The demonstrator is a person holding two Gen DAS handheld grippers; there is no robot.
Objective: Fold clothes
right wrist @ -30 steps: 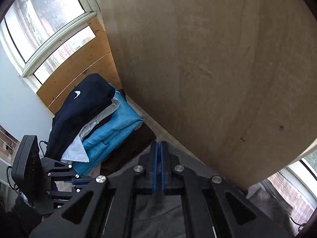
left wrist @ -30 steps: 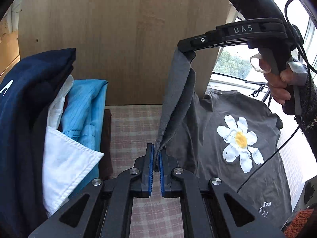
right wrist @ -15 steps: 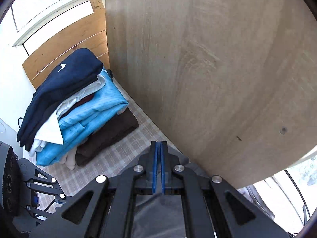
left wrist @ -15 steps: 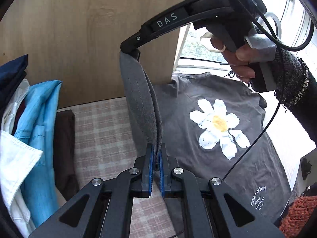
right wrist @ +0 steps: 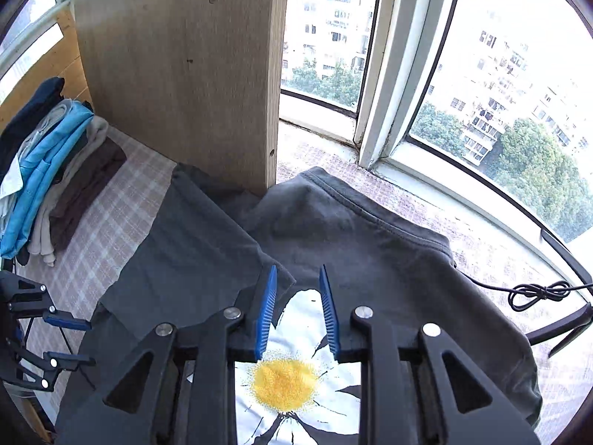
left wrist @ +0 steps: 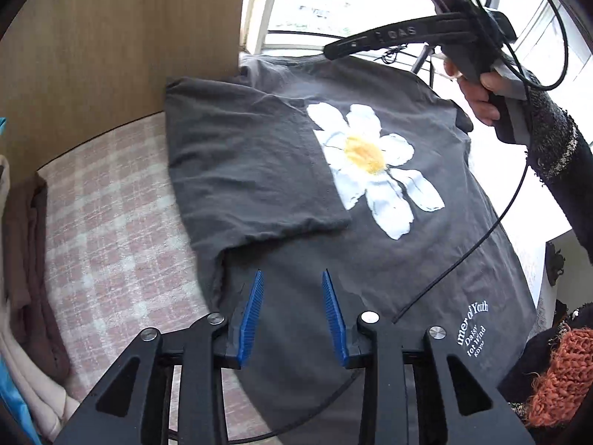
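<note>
dark grey cotton t-shirt (left wrist: 370, 259), white daisy print (left wrist: 374, 167) with yellow centre, lying face up on the pink checked cloth (left wrist: 111, 230) beside the wooden panel (left wrist: 111, 37); its left sleeve and side panel (left wrist: 252, 170) now lie folded inward over the body, the folded edge reaching the petals of the print

item status: first lengthwise fold laid down; judged to be early in the fold, with the opposite side and the crosswise folds not yet done

left gripper (left wrist: 292, 311): blue pads parted and opening, nothing between them, the shirt's lower body below and not pinched. right gripper (right wrist: 298, 307): blue pads parted and opening over the top of the daisy, nothing clamped; seen from the left wrist view it hangs above the collar end, held by a hand (left wrist: 478, 92) in a dark knit sleeve

change against the earlier frames: a second ago both claws were pressed together on the grey fabric, which hung stretched between them in the air above the cloth; half a second ago it was still lifted; now it is released and lies flat

surroundings: stack of folded clothes (right wrist: 48, 170), navy, blue, white and brown, at the far left of the cloth; window (right wrist: 481, 92) behind; black cable (right wrist: 533, 291) on the sill
</note>
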